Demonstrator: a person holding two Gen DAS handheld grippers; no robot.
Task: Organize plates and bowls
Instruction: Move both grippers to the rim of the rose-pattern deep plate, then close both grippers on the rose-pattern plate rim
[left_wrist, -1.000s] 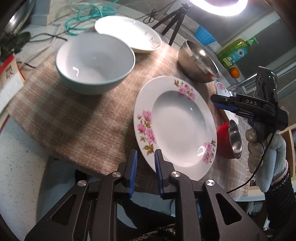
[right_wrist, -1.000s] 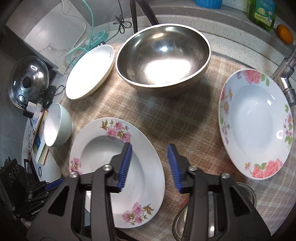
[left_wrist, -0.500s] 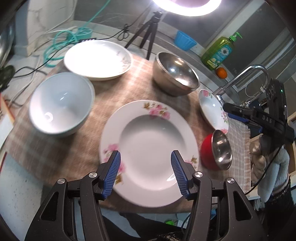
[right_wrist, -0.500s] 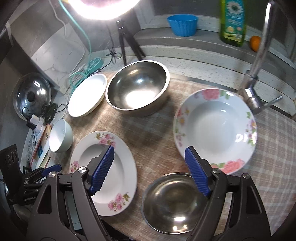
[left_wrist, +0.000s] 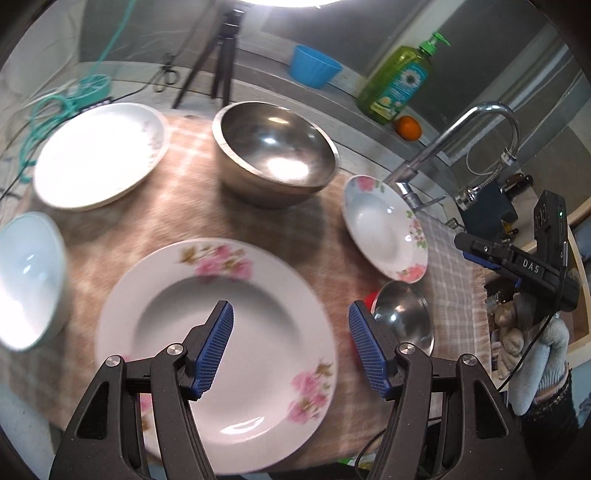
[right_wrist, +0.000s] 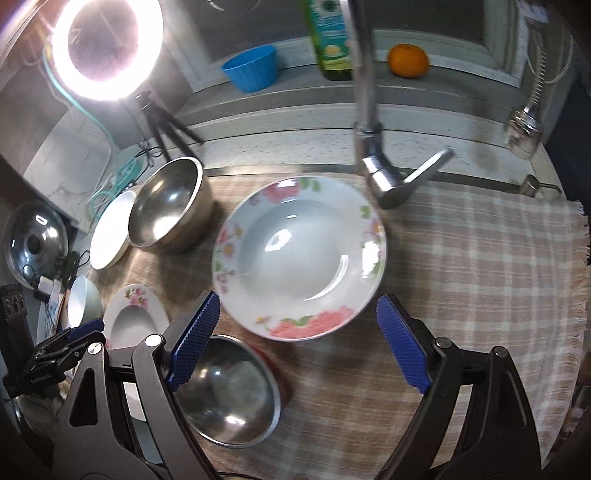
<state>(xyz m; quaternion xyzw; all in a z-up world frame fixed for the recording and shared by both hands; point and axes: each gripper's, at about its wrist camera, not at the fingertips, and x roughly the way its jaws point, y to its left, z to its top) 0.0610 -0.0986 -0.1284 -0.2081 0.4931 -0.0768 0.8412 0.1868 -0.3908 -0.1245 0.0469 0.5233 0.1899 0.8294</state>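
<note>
Both grippers lifted; pot lid (right_wrist: 35, 243) right-view only.

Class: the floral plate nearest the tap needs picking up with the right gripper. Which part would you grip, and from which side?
Grip the flat rim of the floral plate, at its near edge with the red flowers. It lies flat on the checked cloth, so only the rim offers a thin lip. That edge faces the right gripper, whose jaws are opening, empty; the tap overhangs the far side.

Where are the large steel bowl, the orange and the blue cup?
large steel bowl (left_wrist: 275, 155), left wrist view, inner wall.
orange (right_wrist: 408, 60), right wrist view, middle of its skin.
blue cup (left_wrist: 314, 71), left wrist view, outer side wall.
</note>
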